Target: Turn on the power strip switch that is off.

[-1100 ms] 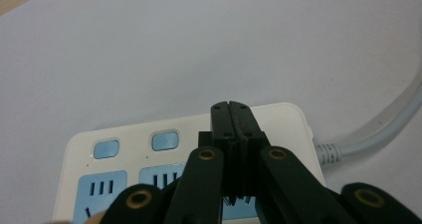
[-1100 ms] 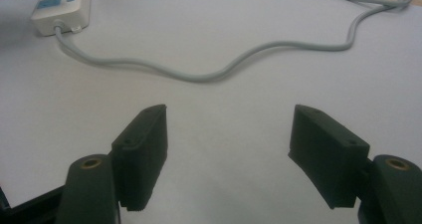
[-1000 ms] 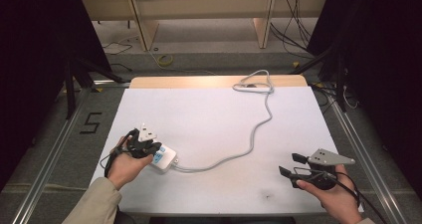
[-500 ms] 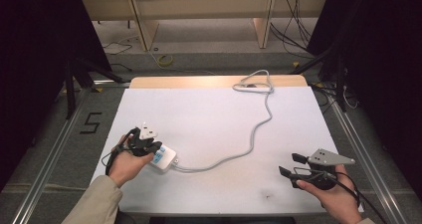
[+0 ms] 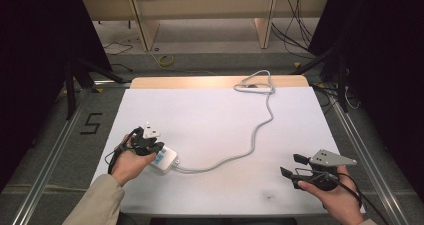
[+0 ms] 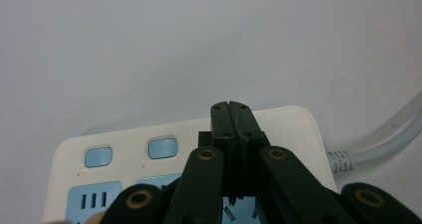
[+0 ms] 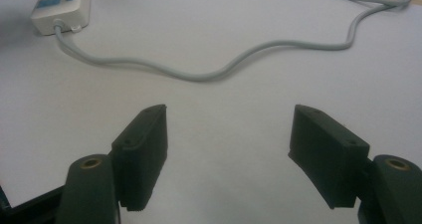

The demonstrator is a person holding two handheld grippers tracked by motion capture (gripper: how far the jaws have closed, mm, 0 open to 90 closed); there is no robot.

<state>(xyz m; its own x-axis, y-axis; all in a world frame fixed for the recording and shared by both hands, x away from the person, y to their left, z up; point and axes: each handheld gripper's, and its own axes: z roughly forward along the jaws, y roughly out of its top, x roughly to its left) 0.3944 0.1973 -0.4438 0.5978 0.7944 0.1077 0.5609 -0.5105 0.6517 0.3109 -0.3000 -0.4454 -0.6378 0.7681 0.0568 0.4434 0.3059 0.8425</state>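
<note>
My left hand-held gripper [image 6: 232,107] has its matte black jaws pressed flat together, nothing between them, tips poised over the power strip [image 6: 164,157], a glossy white rounded-corner block with pale blue buttons and socket faces. It sits at about 8 o'clock on the smooth white table [image 5: 220,120]. Its thick grey cord [image 5: 255,135] leaves the strip toward 3 o'clock, then snakes in soft curves to a loop at 12 o'clock. My right hand-held gripper [image 7: 229,149] hangs at 4 o'clock, blocky jaws spread wide and empty over bare table.
</note>
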